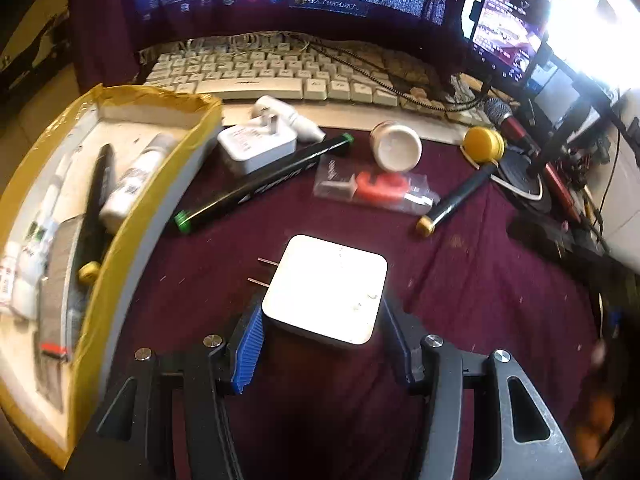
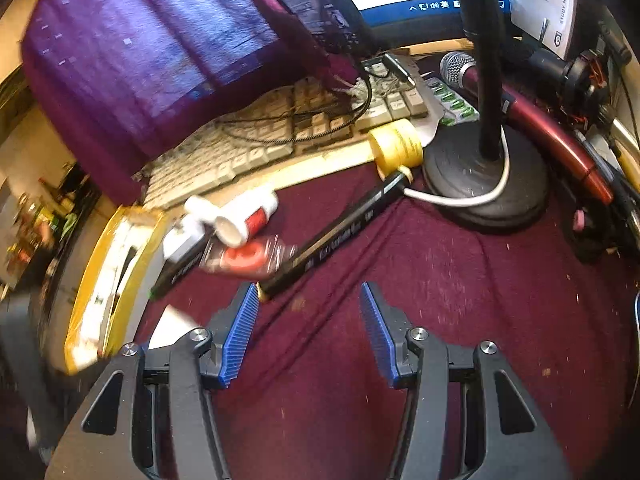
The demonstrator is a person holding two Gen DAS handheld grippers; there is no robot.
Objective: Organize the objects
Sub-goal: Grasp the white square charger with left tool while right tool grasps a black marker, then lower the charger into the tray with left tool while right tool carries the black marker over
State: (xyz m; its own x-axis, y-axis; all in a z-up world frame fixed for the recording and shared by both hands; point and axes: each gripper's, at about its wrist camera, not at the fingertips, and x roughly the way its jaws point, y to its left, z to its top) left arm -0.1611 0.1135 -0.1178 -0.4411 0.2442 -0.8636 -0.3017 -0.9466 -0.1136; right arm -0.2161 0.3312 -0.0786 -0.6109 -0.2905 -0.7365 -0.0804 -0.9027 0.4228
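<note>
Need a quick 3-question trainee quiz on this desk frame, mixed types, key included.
1. True or false: the left gripper has its jaws around a white charger.
2. Which marker lies nearer the yellow-taped box? A. green-capped marker B. yellow-capped marker
3. Fill in: between the right gripper fingers there is only maroon ____.

Key: 1 true; 2 A; 3 cloth.

Your 2 fisheye views bend hard at the dark corners. Daylight blows out the upper right of the left view, glare whitens the square white plastic charger [image 1: 326, 288], and motion blur smears the yellow-taped cardboard box [image 2: 116, 280].
</note>
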